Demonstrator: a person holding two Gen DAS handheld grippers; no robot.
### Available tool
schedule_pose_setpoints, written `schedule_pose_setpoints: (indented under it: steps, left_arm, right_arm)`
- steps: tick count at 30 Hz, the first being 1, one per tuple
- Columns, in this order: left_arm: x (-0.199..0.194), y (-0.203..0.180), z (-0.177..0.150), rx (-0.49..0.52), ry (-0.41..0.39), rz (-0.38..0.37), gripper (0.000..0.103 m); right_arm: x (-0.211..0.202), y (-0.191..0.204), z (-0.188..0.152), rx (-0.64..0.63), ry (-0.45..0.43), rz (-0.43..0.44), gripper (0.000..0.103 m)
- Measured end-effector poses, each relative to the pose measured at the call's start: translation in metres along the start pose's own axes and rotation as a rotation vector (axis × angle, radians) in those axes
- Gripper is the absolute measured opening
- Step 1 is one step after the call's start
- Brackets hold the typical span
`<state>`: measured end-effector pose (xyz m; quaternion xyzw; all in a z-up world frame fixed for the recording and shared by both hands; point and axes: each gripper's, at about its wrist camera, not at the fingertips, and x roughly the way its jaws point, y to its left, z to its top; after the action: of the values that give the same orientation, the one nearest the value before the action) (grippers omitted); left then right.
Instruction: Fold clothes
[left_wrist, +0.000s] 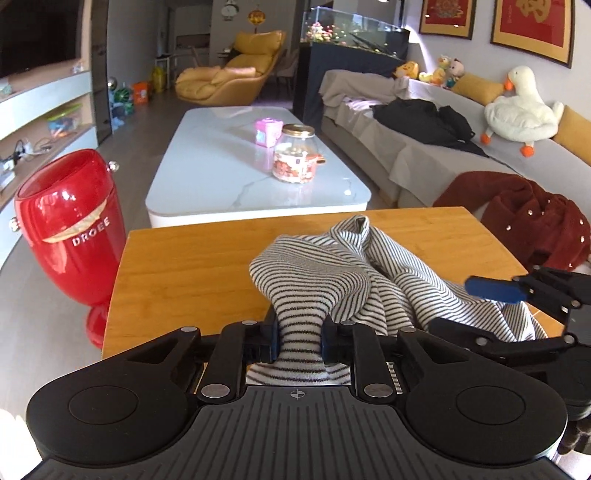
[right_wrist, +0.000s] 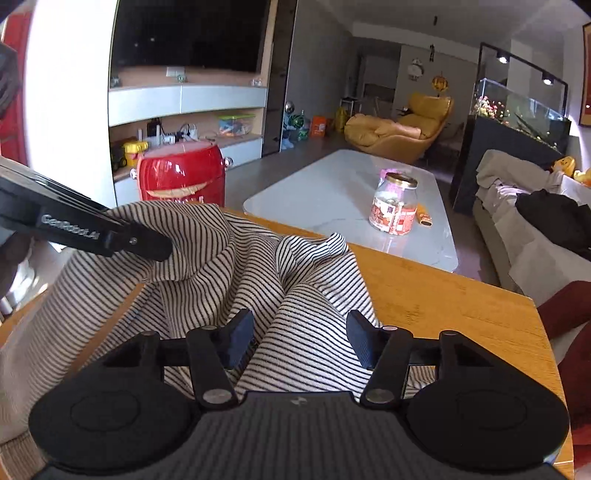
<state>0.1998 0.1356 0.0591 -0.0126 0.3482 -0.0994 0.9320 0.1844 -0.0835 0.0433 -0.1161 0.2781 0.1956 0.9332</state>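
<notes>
Left gripper (left_wrist: 299, 341) clamping bunched striped top (left_wrist: 343, 269) on wood table (left_wrist: 192, 258); right gripper (right_wrist: 301, 341) straddling fold, pads not pressing. Fabric looking soft, light, limp; hem edges likely best hold.

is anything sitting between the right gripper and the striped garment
Nothing visible does. The striped garment already lies between the right gripper's open fingers on the wooden table. The left gripper is shut on another fold of it, off to the side.
</notes>
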Motion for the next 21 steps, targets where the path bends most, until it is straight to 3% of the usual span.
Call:
schedule_pose_setpoints:
  steps: [2,3,4,8,12,14,18,21]
  left_arm:
    - [0.004,0.004,-0.004,-0.007,-0.002,0.013,0.021]
    - [0.004,0.010,-0.006,-0.020,0.000,0.019,0.021]
    - [0.004,0.016,-0.008,-0.034,0.004,0.019,0.021]
    - [0.007,0.037,-0.015,-0.062,0.025,0.035,0.020]
    - [0.019,0.051,-0.015,-0.078,0.040,0.069,0.016]
    - [0.026,0.058,-0.013,-0.089,0.045,0.089,0.016]
    - [0.031,0.061,-0.010,-0.082,0.039,0.148,0.016]
    - [0.028,0.059,-0.006,-0.058,0.025,0.200,0.021]
  right_arm:
    - [0.019,0.002,-0.005,-0.052,0.069,-0.013,0.033]
    - [0.027,0.003,-0.007,-0.079,0.100,-0.019,0.014]
    - [0.023,0.000,-0.010,-0.121,0.090,-0.028,0.008]
    - [-0.006,-0.026,-0.006,-0.306,-0.018,-0.152,0.006]
    - [-0.003,-0.096,0.018,-0.286,-0.052,-0.370,0.005]
    - [0.015,-0.129,0.020,-0.234,-0.012,-0.421,0.005]
    - [0.045,-0.159,0.006,-0.105,0.093,-0.385,0.006]
    - [0.045,-0.166,-0.002,-0.051,0.077,-0.359,0.006]
